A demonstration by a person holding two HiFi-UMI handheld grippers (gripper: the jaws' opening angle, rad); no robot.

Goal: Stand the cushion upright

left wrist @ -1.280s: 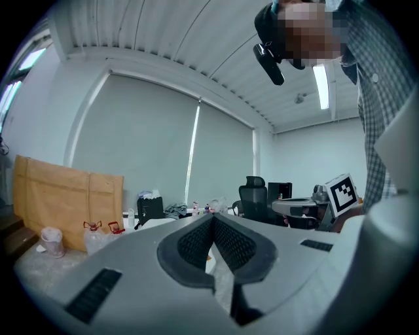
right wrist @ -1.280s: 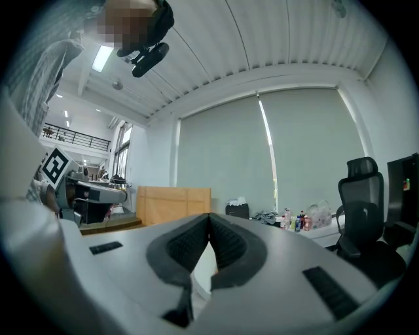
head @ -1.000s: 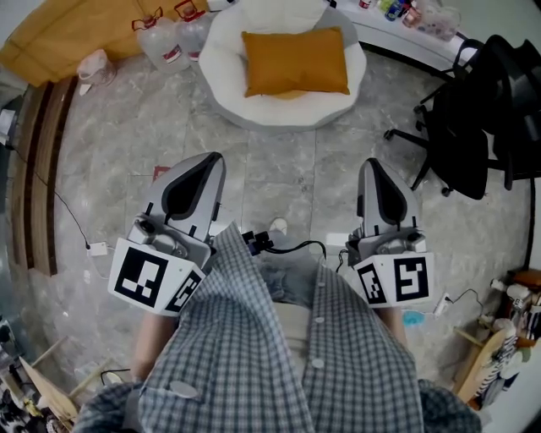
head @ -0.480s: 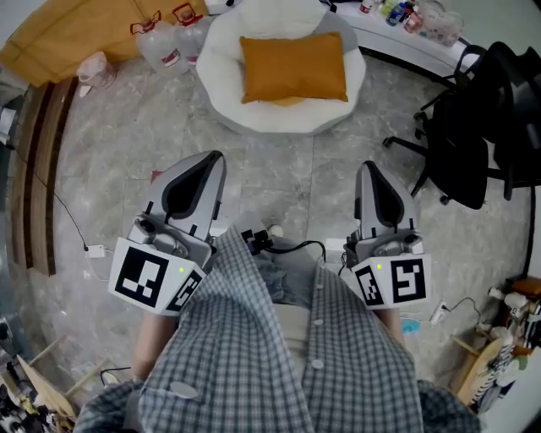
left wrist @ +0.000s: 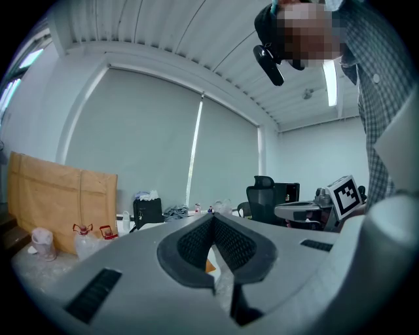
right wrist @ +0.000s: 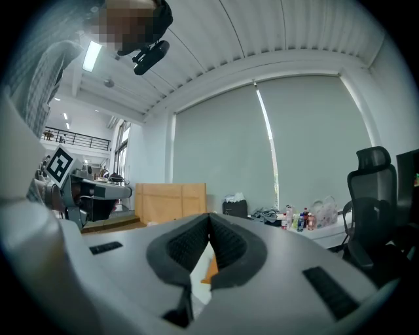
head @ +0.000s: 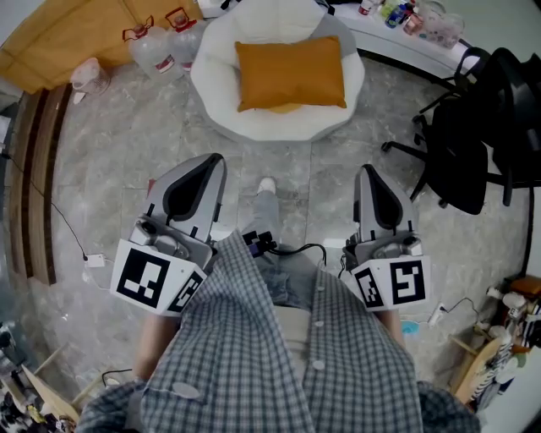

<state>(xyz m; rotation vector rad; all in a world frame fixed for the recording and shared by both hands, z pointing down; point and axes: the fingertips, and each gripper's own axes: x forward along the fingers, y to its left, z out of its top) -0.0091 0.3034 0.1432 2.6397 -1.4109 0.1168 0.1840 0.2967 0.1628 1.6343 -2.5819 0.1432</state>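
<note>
An orange cushion (head: 292, 73) lies flat on a round white seat (head: 211, 89) at the top of the head view. My left gripper (head: 215, 160) and right gripper (head: 369, 171) are held side by side, well short of the seat, both pointing toward it. Both are shut with nothing between the jaws. In the left gripper view the pads (left wrist: 196, 243) of the left gripper (left wrist: 213, 220) meet, and a sliver of the orange cushion (left wrist: 209, 266) shows below them. The right gripper view shows the right gripper (right wrist: 209, 217) shut too, with the cushion (right wrist: 211, 269) far off.
Two water jugs (head: 161, 42) and a cardboard sheet (head: 59, 38) lie left of the seat. A black office chair (head: 473, 127) stands at the right. A low white shelf with bottles (head: 406, 17) runs behind. Cables and a plug (head: 95, 260) lie on the stone floor.
The seat and cushion have come nearer in the head view as both grippers travel forward together. A foot has stepped out between them. The jaws stay shut.
</note>
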